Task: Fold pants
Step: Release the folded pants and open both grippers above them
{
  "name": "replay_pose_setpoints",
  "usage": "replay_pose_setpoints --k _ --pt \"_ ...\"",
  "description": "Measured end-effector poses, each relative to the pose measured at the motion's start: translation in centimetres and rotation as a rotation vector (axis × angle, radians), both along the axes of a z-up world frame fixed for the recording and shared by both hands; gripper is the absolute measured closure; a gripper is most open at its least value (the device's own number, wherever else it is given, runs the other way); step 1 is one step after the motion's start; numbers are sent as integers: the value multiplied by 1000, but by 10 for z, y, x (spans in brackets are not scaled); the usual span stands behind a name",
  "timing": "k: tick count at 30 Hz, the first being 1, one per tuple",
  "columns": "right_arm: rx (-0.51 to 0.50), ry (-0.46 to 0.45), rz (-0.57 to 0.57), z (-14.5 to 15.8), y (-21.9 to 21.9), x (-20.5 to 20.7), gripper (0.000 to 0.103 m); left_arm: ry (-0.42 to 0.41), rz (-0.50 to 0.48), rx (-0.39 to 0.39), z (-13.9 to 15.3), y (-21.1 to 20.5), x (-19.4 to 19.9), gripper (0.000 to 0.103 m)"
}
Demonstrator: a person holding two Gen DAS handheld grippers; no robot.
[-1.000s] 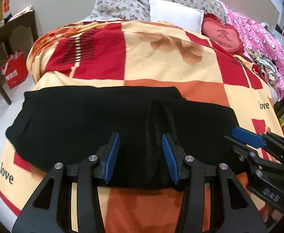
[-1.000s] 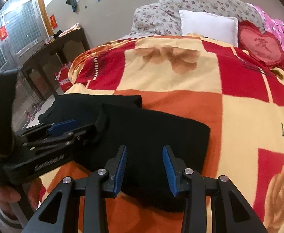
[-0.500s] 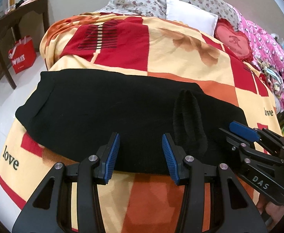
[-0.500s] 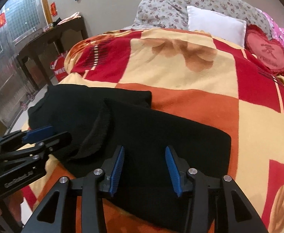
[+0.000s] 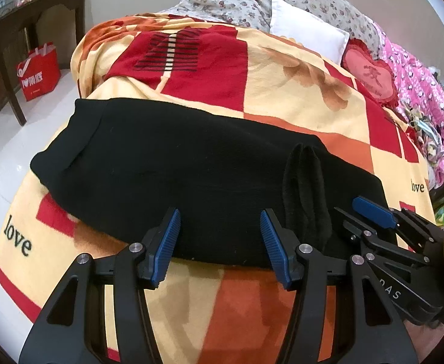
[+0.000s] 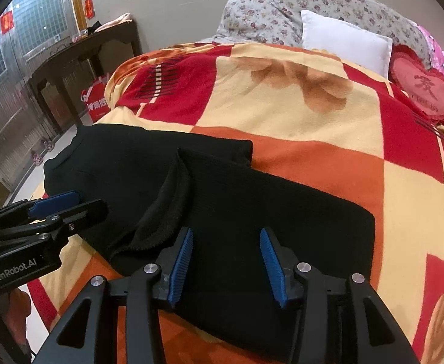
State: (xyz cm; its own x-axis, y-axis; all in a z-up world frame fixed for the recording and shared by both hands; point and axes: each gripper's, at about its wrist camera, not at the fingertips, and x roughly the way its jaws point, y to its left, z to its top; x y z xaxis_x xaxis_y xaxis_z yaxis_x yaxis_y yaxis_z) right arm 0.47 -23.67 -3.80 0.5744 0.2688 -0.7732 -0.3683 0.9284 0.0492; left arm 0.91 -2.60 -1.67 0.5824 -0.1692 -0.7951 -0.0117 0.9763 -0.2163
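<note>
Black pants (image 5: 167,170) lie flat across the near end of a bed with a red, orange and cream blanket (image 5: 252,69). A raised fold of cloth (image 5: 306,188) stands up toward their right part; it also shows in the right wrist view (image 6: 164,209). My left gripper (image 5: 220,242) is open and empty, just above the pants' near edge. My right gripper (image 6: 226,261) is open and empty over the pants (image 6: 282,206), right of the fold. Each gripper shows in the other's view: the right gripper (image 5: 382,230) and the left gripper (image 6: 52,209).
A white pillow (image 5: 306,36), a red heart cushion (image 5: 370,75) and a pink quilt (image 5: 428,100) sit at the bed's head and right side. A dark wooden table (image 5: 15,36) and a red bag (image 5: 38,75) stand on the floor to the left.
Both grippers stay open. The left gripper has slid left along the pants' near edge, so the raised fold now lies to its right. The right gripper has shifted right over the pants.
</note>
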Motion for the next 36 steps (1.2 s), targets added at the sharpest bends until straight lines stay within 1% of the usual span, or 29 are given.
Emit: replay_pose_setpoints --k 9,11,12,18,26,32,36 --pt "-11 -2 -1 -2 3 2 56 7 59 -80 5 32 -9 48" --pt "-15 -5 2 -2 3 3 55 9 79 -101 5 40 -11 37" --pt "-15 -6 3 -2 3 3 55 7 89 -115 5 45 -12 37" --pt "-22 -5 4 -2 6 5 54 27 128 -131 0 61 -13 37" --pt "-31 -14 7 -3 8 8 50 69 150 -163 -12 73 -13 37" --pt "-26 -4 -3 0 8 8 50 72 180 -187 -13 86 -15 37" --pt "-46 -3 0 2 12 8 50 76 200 -198 -14 94 -14 37"
